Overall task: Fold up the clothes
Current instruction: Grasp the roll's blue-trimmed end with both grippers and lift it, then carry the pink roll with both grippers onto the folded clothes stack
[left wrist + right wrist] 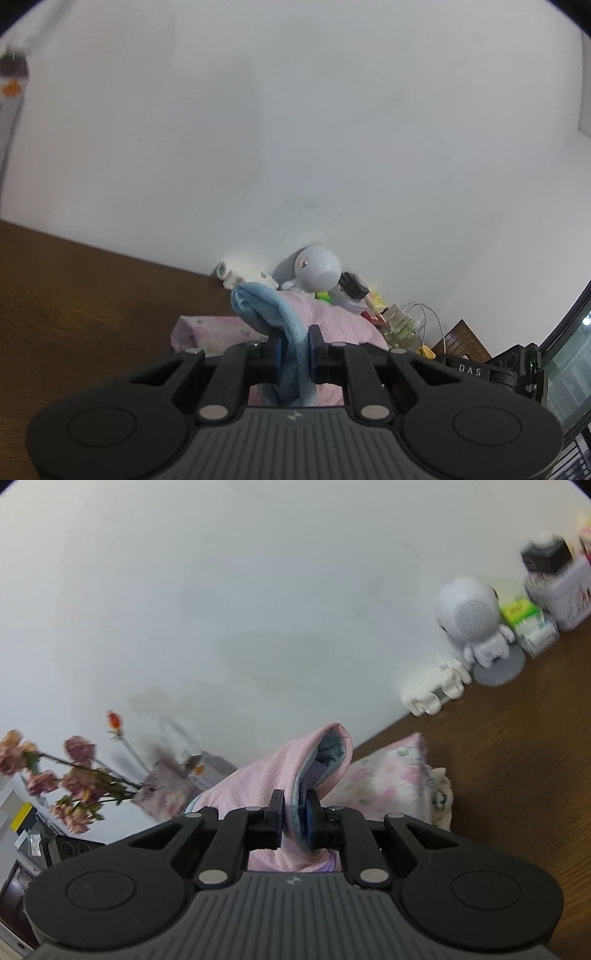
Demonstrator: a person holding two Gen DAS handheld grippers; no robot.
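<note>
While both claws [294, 354] [294, 821] pinch garment [258, 779]; flowers [70, 779] right-view only

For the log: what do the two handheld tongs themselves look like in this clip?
Both look alike. The left tongs and right tongs have a grey ribbed body with a small pale logo, flanked by two black rounded lobes bearing circular outlines. Black linkage arms with silver pivot pins lead to black fingers with blue pads. No cables, hands or sleeves show.
</note>
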